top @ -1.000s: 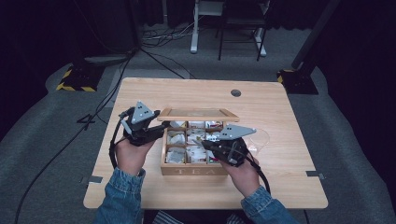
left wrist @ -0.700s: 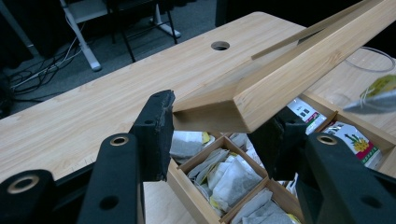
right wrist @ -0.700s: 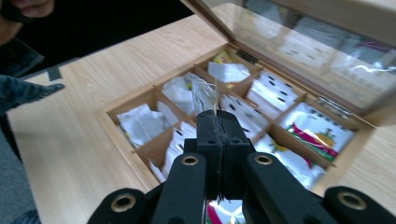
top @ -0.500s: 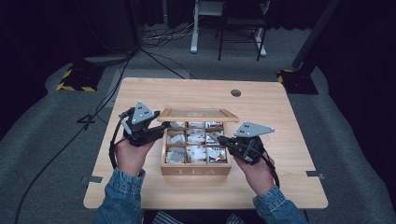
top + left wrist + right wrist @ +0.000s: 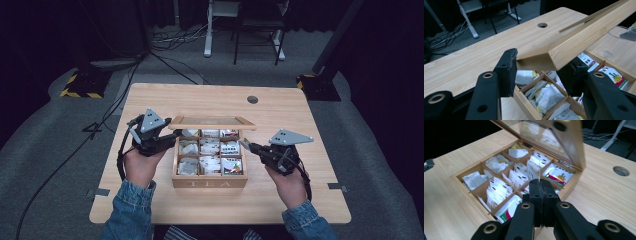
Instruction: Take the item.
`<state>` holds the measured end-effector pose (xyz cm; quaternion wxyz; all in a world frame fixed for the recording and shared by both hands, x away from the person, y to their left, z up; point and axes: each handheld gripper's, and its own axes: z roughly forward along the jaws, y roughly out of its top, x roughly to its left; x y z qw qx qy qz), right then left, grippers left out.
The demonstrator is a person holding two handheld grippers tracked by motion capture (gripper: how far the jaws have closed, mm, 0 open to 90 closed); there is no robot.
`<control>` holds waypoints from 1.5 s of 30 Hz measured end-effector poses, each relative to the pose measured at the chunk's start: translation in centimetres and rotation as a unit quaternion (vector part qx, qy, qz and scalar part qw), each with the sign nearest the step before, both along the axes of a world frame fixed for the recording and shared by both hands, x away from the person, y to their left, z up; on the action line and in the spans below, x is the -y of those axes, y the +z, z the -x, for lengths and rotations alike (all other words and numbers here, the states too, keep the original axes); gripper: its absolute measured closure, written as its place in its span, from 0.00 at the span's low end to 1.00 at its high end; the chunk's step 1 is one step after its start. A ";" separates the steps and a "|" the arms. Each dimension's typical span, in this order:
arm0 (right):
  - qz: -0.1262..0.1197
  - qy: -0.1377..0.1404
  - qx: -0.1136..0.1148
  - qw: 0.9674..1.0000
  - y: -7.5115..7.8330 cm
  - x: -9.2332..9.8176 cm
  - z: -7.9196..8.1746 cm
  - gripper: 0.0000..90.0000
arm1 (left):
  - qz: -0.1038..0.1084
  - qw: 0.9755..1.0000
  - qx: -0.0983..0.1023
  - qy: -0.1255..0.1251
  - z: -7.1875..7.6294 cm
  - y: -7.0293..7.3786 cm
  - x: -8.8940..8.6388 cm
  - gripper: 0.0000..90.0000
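The left tongs [image 5: 539, 67] clamp the front corner of the lid [image 5: 584, 37] of the wooden tea box [image 5: 210, 181], propping it up over the compartments. Only the corner sits between the pads, so the lid could slip free and drop, likely onto the other tongs or the packets. Any twist of that hand would also strain the hinges at the back.

The box stands in the middle of the worktop [image 5: 200, 97], between the two hands. I count nine compartments, three rows of three, all holding tea bags; the number of bags is too hard to tell.

The right tongs [image 5: 540, 187] are shut tight on one white tea bag [image 5: 533, 171], held above the right side of the box, just under the raised lid. The grip takes only the bag's lower edge, so it could slide out and fall back among the others, or tear if pulled hard. Lifting it too high could knock it against the lid's glass pane [image 5: 539, 132].

There are two tongs, one box, one lid and one cable hole [image 5: 252, 99].
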<state>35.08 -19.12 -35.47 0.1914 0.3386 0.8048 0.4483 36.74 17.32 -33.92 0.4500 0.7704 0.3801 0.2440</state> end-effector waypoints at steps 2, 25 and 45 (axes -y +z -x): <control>-0.001 -0.003 -0.002 1.000 0.0 0.3 -0.1 0.99 | -0.001 1.000 0.002 0.002 0.0 0.0 0.0 0.57; 0.005 -0.087 -0.012 0.996 -0.9 5.2 -2.4 0.99 | 0.000 1.000 0.005 0.003 0.1 0.0 0.1 0.57; -0.014 -0.136 -0.046 0.989 -3.4 8.1 -4.5 0.99 | -0.001 1.000 0.005 0.003 0.1 0.0 0.1 0.57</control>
